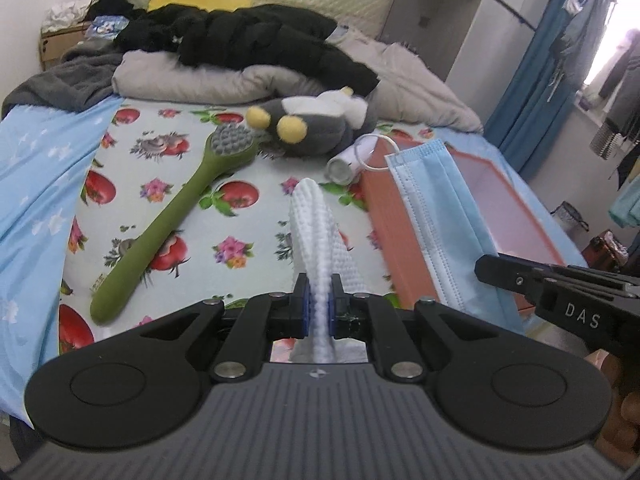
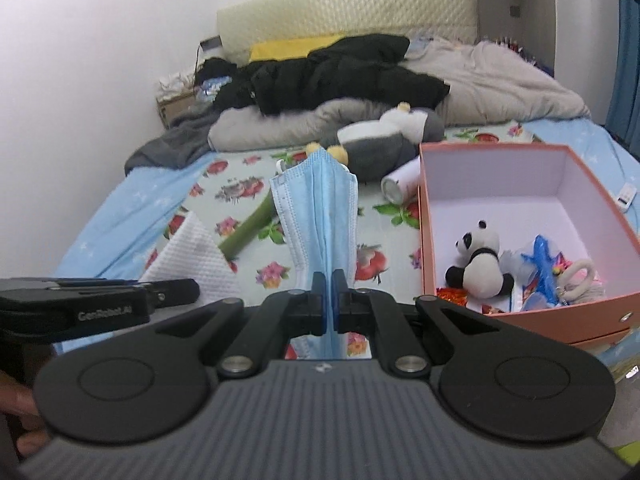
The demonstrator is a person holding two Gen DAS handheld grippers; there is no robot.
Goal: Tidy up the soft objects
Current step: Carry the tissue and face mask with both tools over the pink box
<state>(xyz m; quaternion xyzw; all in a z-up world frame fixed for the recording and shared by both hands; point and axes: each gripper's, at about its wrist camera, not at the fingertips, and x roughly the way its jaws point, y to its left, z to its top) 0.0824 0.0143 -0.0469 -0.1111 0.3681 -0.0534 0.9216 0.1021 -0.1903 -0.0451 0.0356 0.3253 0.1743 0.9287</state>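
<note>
Panda [image 2: 478, 258] in box [image 2: 520, 312] (brush [image 1: 168, 224] left).

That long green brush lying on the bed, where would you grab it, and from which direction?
Probably mid-handle, from above. The brush lies flat on the sheet, its slim handle running diagonally with bare sheet on both sides, so jaws set across it would close easily. The wide bristled head lies close to the plush toy, leaving less room. Both grippers are full now: left holds the cloth, right the mask.

The pink box [image 2: 520, 312] is open on top, its back half bare; the panda toy [image 2: 478, 258] and trinkets crowd its front.
</note>
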